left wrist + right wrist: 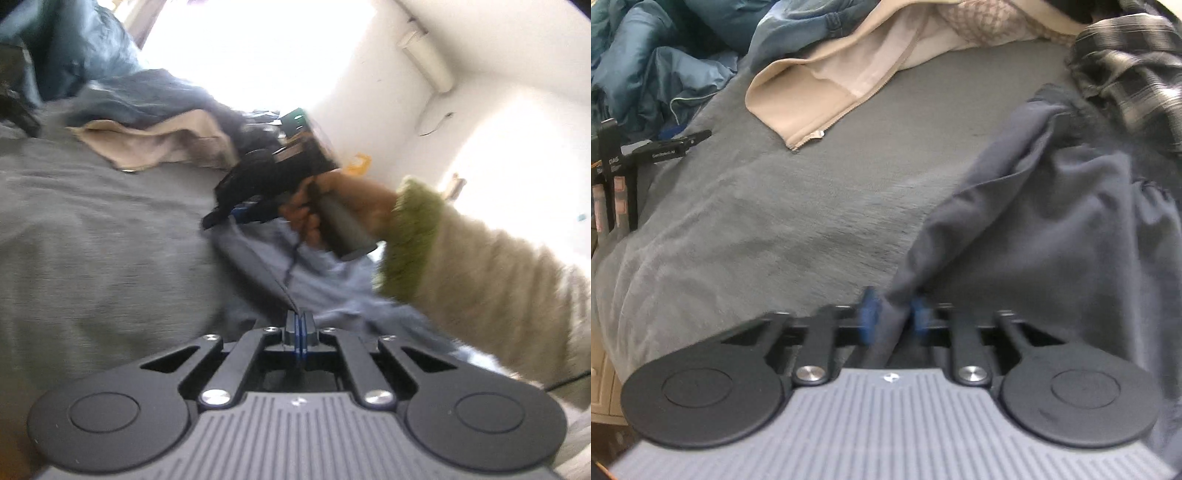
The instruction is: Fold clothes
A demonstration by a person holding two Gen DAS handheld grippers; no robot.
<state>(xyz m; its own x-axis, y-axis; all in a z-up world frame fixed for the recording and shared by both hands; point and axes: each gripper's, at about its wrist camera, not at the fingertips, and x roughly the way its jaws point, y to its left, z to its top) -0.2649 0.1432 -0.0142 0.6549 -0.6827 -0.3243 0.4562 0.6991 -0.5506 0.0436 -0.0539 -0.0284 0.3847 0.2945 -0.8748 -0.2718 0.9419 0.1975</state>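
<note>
I had both grippers, left and right, pinching the unfolded navy garment over the bed; other clothes lay heaped unfolded.

Left gripper has its blue pads pinched tight together on a thin edge of cloth. Right gripper has its pads a bit apart with fabric bunched between them, gripped by a hand in a fuzzy green-cuffed sleeve.
</note>
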